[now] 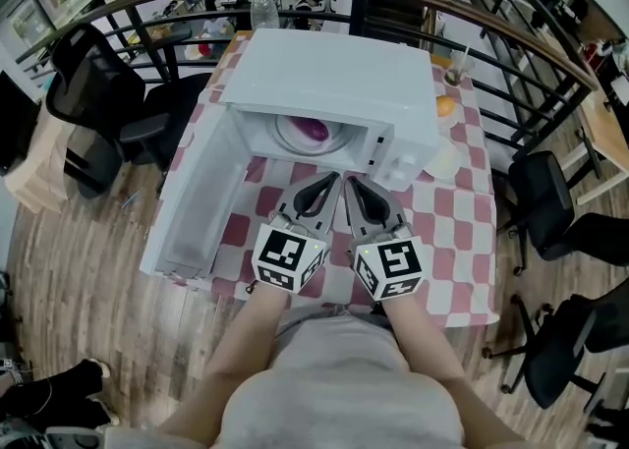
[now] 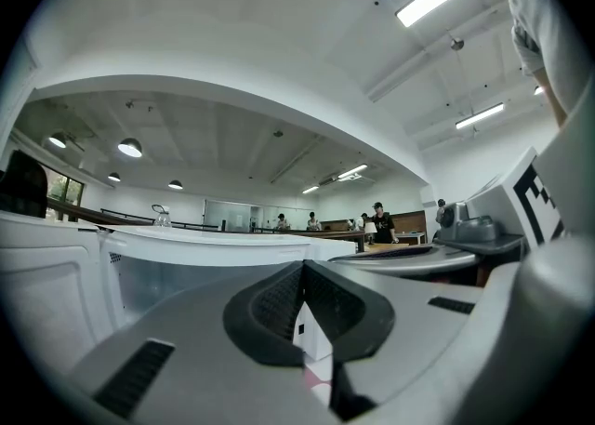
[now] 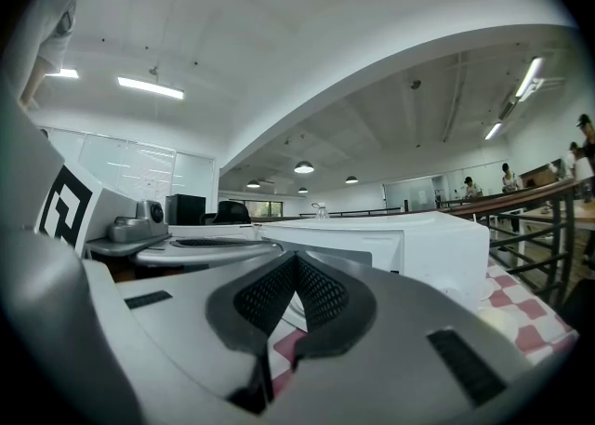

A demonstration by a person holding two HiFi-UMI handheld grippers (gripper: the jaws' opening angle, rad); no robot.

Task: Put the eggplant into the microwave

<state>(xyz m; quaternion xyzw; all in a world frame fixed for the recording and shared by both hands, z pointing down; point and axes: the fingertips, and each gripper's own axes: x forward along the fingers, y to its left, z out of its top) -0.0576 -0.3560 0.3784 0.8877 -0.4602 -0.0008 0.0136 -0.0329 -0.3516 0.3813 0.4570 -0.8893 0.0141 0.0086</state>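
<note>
Toward the tabletop's (image 1: 462, 231) front edge, my left gripper (image 1: 327, 185) and right gripper (image 1: 354, 188) have jaws closed on nothing. The eggplant (image 1: 314, 129) sits straight ahead inside the microwave (image 1: 334, 79), whose open door (image 1: 197, 201) is nearer my left.

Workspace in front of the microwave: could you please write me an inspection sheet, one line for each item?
Surface: table with red-and-white checked cloth.
Job's things: white microwave, door open to the left; purple eggplant inside on the turntable.
Clutter: water bottle behind the microwave; orange fruit and glass at its right.
Grippers: left gripper and right gripper before the microwave, jaws shut, empty.
Cables: nothing seen.
Surroundings: wooden floor, black chairs, curved railing.
</note>
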